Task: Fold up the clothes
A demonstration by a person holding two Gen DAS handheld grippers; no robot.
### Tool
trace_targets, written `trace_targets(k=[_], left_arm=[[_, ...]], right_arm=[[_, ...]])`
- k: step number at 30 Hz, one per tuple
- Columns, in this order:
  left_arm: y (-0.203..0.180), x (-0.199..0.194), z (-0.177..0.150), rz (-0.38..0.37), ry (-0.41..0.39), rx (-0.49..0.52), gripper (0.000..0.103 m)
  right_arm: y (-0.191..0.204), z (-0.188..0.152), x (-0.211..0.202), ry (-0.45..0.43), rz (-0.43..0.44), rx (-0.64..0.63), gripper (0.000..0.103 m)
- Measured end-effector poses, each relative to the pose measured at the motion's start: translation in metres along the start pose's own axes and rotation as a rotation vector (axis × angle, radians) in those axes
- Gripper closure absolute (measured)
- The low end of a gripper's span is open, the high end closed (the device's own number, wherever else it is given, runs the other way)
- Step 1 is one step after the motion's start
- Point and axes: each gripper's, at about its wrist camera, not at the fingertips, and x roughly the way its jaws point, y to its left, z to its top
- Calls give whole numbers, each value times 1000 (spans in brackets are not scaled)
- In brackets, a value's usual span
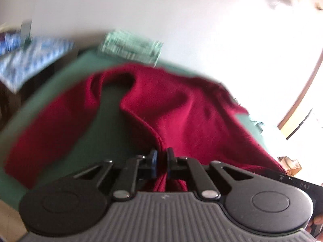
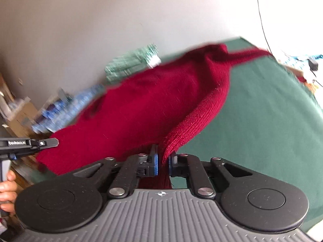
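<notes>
A dark red knit sweater (image 1: 171,104) lies partly lifted over a green-covered table (image 1: 105,125). My left gripper (image 1: 161,161) is shut on a seamed edge of the sweater, which runs between its blue pads. In the right wrist view the sweater (image 2: 141,104) hangs raised above the green table (image 2: 262,121). My right gripper (image 2: 163,163) is shut on a ribbed edge of the sweater. The left gripper's body (image 2: 26,144) shows at the left edge of the right wrist view, held by a hand.
A folded green-and-white patterned cloth (image 1: 129,47) lies at the table's far edge by a white wall. A blue-and-white patterned cloth (image 1: 30,58) lies off to the left. Boxes and clutter (image 2: 18,111) stand at the left; cables and small items (image 2: 306,64) sit at the far right.
</notes>
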Motion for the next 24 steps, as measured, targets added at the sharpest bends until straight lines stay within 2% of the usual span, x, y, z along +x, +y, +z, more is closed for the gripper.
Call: trace_targets(k=[4,8,11,15,16,17,18,19,20,21,22,23,24], left_arm=[[-12,-45,6,-45,-15,36,103],[-21,-78,-5,-56,25,72,103],[-23,-85,-25,-35,99,84,103],[-13,-71,-49,39,161,95,102],[-11,-65,-52,78,141,106,98],[-6,-57,-54,115,129,111,82],[2,-48,-55,139,131,103,72],[9,-38,-54,143,138,89,56],[17,-28,-52,141,143,72,52],[25,-19,-50,139,148,54,52],[30,-10,-47,135,145,42,46],[33,0,-45,136,139,41,35],[33,8,-44,148,142,45,34]], right_arm=[[6,20,-39,-41,85,9,94],[4,17,-61,35,118,23,94],[-3,-1,-70,119,90,36,94],[-17,-29,-74,196,-18,42,96],[-21,-34,-66,218,-37,56,96],[-24,-39,-59,240,-57,69,96],[-26,-43,-52,256,-71,77,95],[-23,-44,-49,250,-64,66,93],[-20,-46,-45,245,-58,55,90],[-17,-47,-42,240,-51,42,88],[-12,-46,-40,234,-49,25,80],[-10,-46,-39,223,-59,20,71],[-7,-45,-37,212,-68,14,69]])
